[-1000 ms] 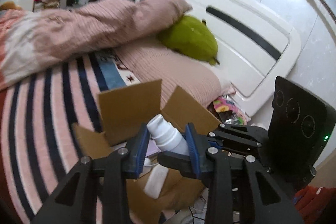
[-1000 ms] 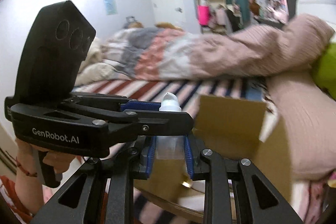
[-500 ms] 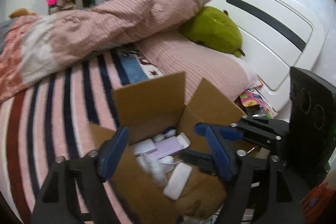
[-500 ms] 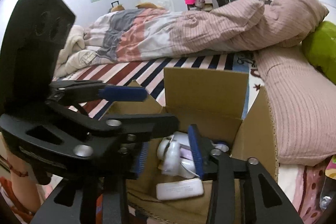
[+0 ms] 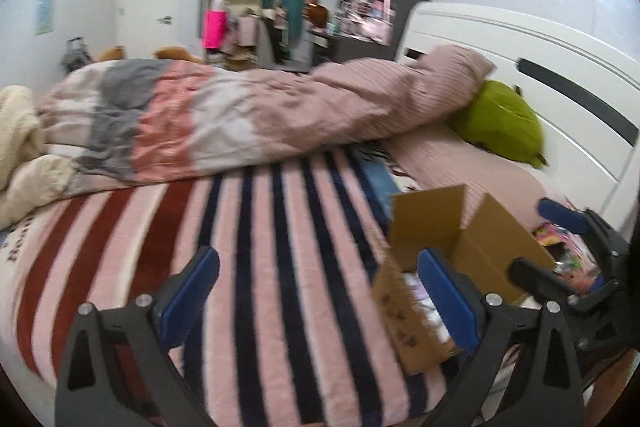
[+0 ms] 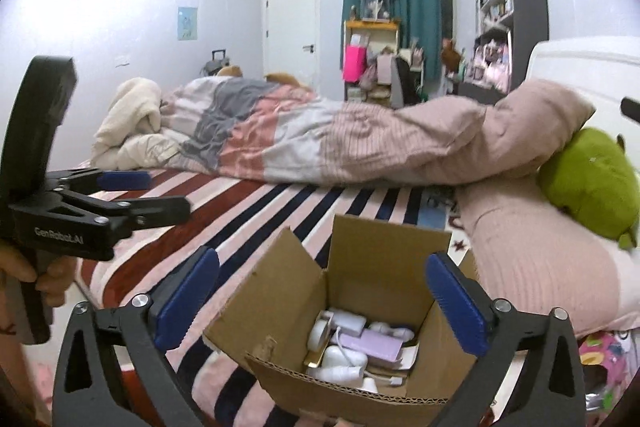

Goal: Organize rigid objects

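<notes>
An open cardboard box (image 6: pixel 376 267) sits on the striped bed near its edge. It holds several white bottles and cases (image 6: pixel 340 361) and a lilac case (image 6: pixel 378 345). My right gripper (image 6: pixel 320 291) is open and empty, raised above and in front of the box. My left gripper (image 5: pixel 316 287) is open and empty over the striped blanket, left of the box (image 5: pixel 432 223). It also shows in the right wrist view (image 6: pixel 132 193) at the left.
A rolled pink and grey duvet (image 6: pixel 320 143) lies across the bed (image 5: pixel 260 227). A green plush (image 6: pixel 588 175) rests against the white headboard (image 5: pixel 520 59). Pink pillows (image 6: pixel 532 251) lie right of the box. Shelves and a cluttered desk stand at the far wall.
Both grippers let go of the white bottle, which now lies in the box. Both opened wide and pulled back; the left one swung left over the blanket.
</notes>
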Demonstrator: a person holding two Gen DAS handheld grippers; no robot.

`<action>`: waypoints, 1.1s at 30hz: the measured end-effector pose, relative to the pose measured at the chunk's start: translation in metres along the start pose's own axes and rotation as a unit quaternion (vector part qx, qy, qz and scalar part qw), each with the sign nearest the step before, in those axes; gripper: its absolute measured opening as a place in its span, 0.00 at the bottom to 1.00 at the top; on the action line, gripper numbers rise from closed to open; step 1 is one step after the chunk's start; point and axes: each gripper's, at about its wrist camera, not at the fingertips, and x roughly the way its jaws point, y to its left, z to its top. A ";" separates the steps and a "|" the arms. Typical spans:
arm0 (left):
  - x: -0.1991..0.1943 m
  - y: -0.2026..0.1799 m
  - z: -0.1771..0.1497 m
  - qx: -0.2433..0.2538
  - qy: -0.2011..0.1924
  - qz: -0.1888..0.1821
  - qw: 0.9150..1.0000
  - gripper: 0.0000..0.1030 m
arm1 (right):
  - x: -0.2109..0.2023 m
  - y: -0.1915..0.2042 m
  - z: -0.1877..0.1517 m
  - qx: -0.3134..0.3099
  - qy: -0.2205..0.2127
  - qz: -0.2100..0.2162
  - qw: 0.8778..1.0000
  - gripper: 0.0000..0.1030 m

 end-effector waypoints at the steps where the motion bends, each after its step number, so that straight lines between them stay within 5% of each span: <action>1: -0.003 0.005 -0.001 -0.003 -0.004 0.010 1.000 0.97 | 0.000 0.001 0.001 -0.001 -0.002 -0.001 1.000 1.00; 11: -0.010 0.027 -0.012 -0.012 -0.009 0.049 0.999 0.97 | 0.010 0.005 -0.003 0.024 0.021 -0.009 0.999 1.00; 33: -0.010 0.028 -0.015 -0.013 -0.008 0.057 0.998 0.97 | 0.009 0.007 -0.005 0.023 0.020 -0.011 0.999 1.00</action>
